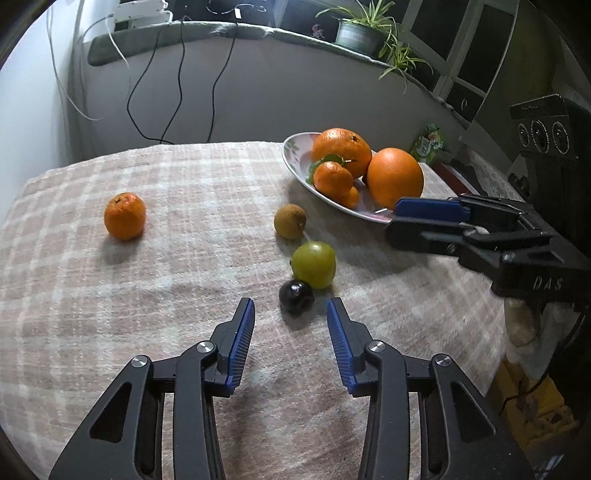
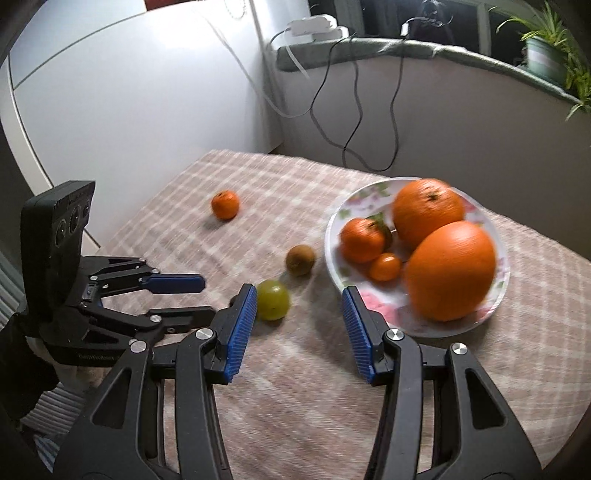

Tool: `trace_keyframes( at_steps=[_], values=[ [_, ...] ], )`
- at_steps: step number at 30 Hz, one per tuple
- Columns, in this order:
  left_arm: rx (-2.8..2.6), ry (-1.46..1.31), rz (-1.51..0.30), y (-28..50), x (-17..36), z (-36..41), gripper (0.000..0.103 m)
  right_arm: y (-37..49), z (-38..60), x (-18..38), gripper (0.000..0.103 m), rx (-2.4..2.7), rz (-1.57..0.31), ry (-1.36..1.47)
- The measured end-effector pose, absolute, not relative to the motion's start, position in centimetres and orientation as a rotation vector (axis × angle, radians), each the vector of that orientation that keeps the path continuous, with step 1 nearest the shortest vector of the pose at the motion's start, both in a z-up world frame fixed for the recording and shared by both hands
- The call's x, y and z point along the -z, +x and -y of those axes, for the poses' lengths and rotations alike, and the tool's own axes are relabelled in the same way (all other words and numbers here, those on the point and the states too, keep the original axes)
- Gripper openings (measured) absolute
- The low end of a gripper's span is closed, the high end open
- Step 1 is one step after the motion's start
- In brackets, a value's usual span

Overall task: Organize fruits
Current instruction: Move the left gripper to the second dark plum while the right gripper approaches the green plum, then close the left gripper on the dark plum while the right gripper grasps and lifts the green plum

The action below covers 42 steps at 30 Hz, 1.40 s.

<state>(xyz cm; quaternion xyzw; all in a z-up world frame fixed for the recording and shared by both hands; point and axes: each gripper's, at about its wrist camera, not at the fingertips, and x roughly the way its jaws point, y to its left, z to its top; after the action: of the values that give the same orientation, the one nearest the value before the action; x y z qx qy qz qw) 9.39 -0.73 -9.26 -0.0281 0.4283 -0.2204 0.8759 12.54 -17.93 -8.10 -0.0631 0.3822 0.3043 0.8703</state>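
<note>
A flowered plate holds two large oranges, a tangerine and a tiny orange fruit. Loose on the checked cloth lie a tangerine, a brown kiwi, a green fruit and a dark plum. My left gripper is open and empty just short of the plum. My right gripper is open and empty beside the plate's near rim.
The cloth-covered table ends at a wall with hanging cables. A sill above carries a potted plant. A green packet lies behind the plate.
</note>
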Motion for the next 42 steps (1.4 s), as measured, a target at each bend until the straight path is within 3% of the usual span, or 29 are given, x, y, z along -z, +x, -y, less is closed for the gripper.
trace_keyframes(
  at_steps=[34, 38, 42],
  values=[
    [0.479, -0.007, -0.919, 11.0, 10.7, 2.4, 0.026, 15.5, 14.5, 12.1, 0.043, -0.665, -0.933, -0.12],
    [0.481, -0.001, -0.923, 11.1, 10.8, 2.6, 0.024, 15.7, 14.3, 12.4, 0.036, -0.668, -0.941, -0.12],
    [0.477, 0.004, -0.923, 11.1, 11.0, 2.5, 0.022, 15.8, 14.2, 12.5, 0.036, -0.671, -0.944, -0.122]
  ],
)
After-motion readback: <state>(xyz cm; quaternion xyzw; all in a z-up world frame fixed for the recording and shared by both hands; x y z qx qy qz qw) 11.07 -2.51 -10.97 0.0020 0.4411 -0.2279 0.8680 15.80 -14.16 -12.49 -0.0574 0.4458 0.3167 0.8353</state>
